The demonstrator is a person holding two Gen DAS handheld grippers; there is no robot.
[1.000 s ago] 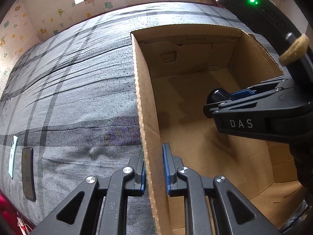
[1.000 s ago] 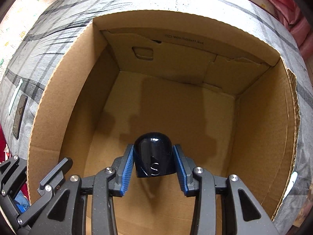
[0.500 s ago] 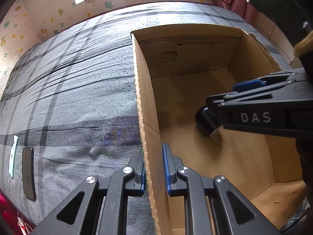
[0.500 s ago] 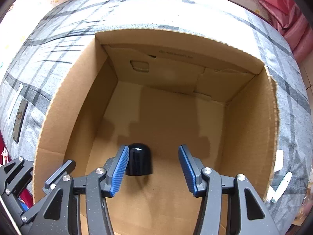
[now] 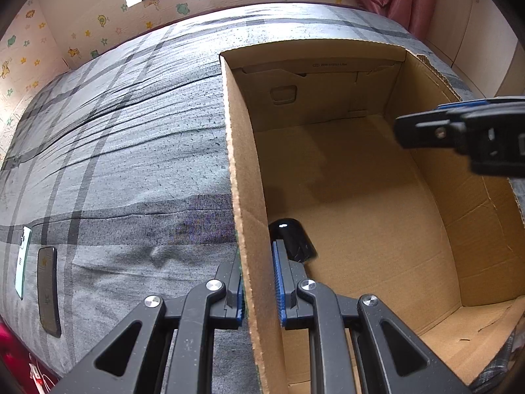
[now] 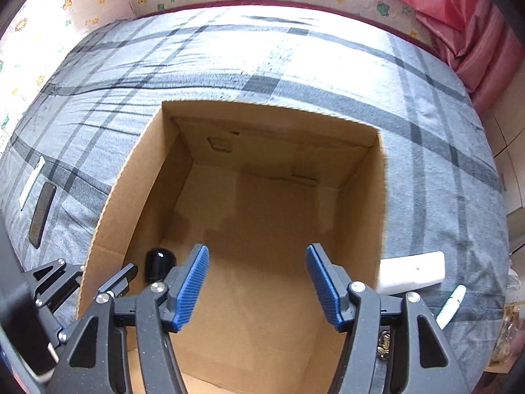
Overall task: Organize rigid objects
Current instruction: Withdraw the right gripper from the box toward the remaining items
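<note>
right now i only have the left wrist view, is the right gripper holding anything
Observer: No. The right gripper is open and empty, over the box floor.
Operator: anything outside the box on that side
Observer: Yes, a white block lies on the bed beside the box's right wall.
Operator: only that
Observer: No, a pen lies on the bed too, nearer the camera than the block and apart from it.
</note>
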